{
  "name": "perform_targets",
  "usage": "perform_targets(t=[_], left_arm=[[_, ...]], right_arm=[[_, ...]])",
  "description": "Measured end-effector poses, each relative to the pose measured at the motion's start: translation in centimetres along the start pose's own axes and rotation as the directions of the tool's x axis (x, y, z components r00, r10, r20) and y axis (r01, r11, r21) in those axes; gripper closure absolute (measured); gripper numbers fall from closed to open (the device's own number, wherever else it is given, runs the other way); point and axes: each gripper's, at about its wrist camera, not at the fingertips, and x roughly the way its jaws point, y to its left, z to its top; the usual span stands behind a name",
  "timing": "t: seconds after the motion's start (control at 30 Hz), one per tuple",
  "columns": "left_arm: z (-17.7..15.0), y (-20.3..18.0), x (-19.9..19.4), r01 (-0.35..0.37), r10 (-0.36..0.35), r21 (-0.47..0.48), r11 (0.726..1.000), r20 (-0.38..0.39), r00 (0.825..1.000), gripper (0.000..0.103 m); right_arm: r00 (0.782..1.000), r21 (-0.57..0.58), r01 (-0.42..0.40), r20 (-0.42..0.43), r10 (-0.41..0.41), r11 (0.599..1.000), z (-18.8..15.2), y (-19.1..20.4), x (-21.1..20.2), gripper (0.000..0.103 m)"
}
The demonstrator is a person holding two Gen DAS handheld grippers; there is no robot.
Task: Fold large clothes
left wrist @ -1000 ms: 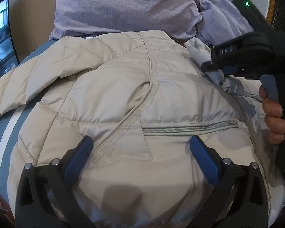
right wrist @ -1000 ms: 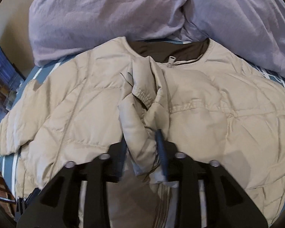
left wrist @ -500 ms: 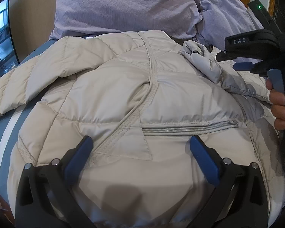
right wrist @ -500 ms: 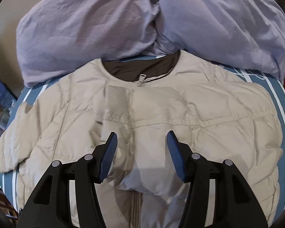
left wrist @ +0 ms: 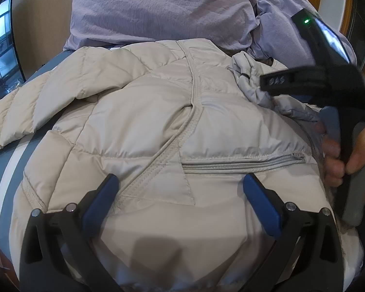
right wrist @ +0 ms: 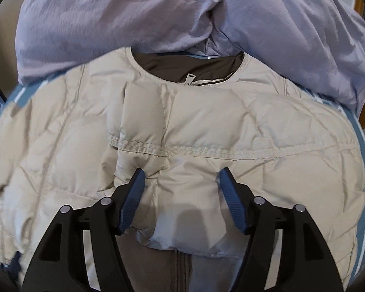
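Observation:
A beige puffer jacket (left wrist: 146, 121) lies front up on the bed, its dark-lined collar (right wrist: 182, 65) toward the pillows. My left gripper (left wrist: 180, 178) hangs open over the jacket's lower part, just below the pocket zipper (left wrist: 241, 163), with nothing between its pads. My right gripper (right wrist: 181, 171) sits low over the sleeve (right wrist: 182, 194) that is folded across the chest. Its jaws are opening; the puffy sleeve fabric bulges between the blue pads, which do not pinch it. The sleeve's cuff (left wrist: 245, 73) shows in the left wrist view, beside the hand (left wrist: 338, 160) on the right tool.
A rumpled lavender duvet (right wrist: 109, 12) is piled against the collar end. The blue sheet with white stripes (left wrist: 2, 175) shows at the jacket's left edge, where the other sleeve (left wrist: 14, 121) stretches out. A window (left wrist: 0, 48) is at far left.
My right gripper let go of the bunched sleeve, which now lies flat across the chest. Its jaws spread wider and it dropped closer to the jacket. The left gripper stayed put.

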Motion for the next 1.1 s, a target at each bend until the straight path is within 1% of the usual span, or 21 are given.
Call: perform_targets(t=[0.1,0.2,0.3,0.37,0.43,0.53,0.63,0.67,0.7,0.77,0.83,0.9,0.97,1.03,1.07,1.1], left_arm=[[0.0,0.0,0.0,0.001,-0.001,-0.001,1.000,0.000,1.000,0.002],[0.0,0.1,0.0,0.001,-0.001,-0.001,1.000,-0.005,1.000,0.002],[0.1,0.4,-0.2,0.015,-0.015,-0.004,1.000,-0.024,1.000,0.002],[0.0,0.8,-0.7,0.030,-0.031,-0.007,1.000,-0.034,0.999,0.002],[0.0,1.5,-1.6,0.043,-0.044,-0.026,0.999,-0.036,0.998,0.002],[0.0,3.5,-3.4,0.041,-0.042,-0.067,0.997,-0.014,0.999,0.002],[0.2,6.3,-5.6,-0.026,0.029,-0.084,0.996,0.038,0.999,0.002],[0.2,7.9,-6.3,-0.064,0.069,-0.091,0.994,0.057,0.996,0.002],[0.3,9.0,-6.7,-0.087,0.094,-0.099,0.991,0.065,0.993,0.002],[0.8,12.5,-7.1,-0.165,0.175,-0.143,0.976,0.057,0.983,0.002],[1.1,15.5,-7.4,-0.211,0.222,-0.179,0.961,0.042,0.974,0.002],[1.7,19.1,-7.5,-0.264,0.277,-0.221,0.939,0.027,0.961,0.002],[2.4,22.7,-7.5,-0.321,0.336,-0.258,0.911,0.012,0.942,0.002],[2.8,25.0,-7.5,-0.360,0.376,-0.283,0.889,0.003,0.927,0.002],[3.0,26.1,-7.5,-0.377,0.394,-0.292,0.879,0.000,0.919,0.003],[3.2,27.5,-7.1,-0.404,0.419,-0.302,0.863,-0.016,0.908,0.006]], right_arm=[[1.000,-0.006,0.018,0.016,-0.018,1.000,-0.2,0.3,0.3,0.034],[1.000,0.012,-0.001,-0.002,0.001,1.000,-0.2,-0.2,0.6,0.031],[0.999,0.036,-0.027,-0.029,0.028,0.999,-0.1,-0.7,0.4,0.030],[0.998,0.050,-0.042,-0.036,0.043,0.998,-0.2,-1.0,-0.4,0.029],[0.998,0.062,-0.056,-0.030,0.058,0.997,-0.4,-1.2,-1.4,0.025],[0.997,0.068,-0.077,-0.018,0.079,0.995,-0.9,-1.5,-2.7,0.020],[0.994,0.062,-0.112,-0.007,0.113,0.992,-1.7,-1.8,-4.1,0.017],[0.993,0.058,-0.116,-0.005,0.117,0.992,-1.9,-1.8,-4.5,0.017],[0.992,0.052,-0.123,-0.004,0.124,0.991,-2.2,-1.9,-4.8,0.017],[0.991,0.045,-0.136,0.000,0.136,0.990,-2.6,-2.0,-5.3,0.017],[0.989,0.041,-0.151,0.004,0.151,0.988,-2.9,-2.2,-5.8,0.017],[0.987,0.039,-0.158,0.009,0.158,0.987,-3.1,-2.4,-6.2,0.017],[0.986,0.041,-0.168,0.013,0.168,0.985,-3.2,-2.7,-6.5,0.017],[0.984,0.041,-0.176,0.015,0.175,0.984,-3.4,-3.0,-6.6,0.017],[0.984,0.042,-0.178,0.015,0.177,0.983,-3.5,-3.1,-6.6,0.017],[0.984,0.044,-0.180,0.014,0.179,0.983,-3.6,-3.2,-6.6,0.017]])
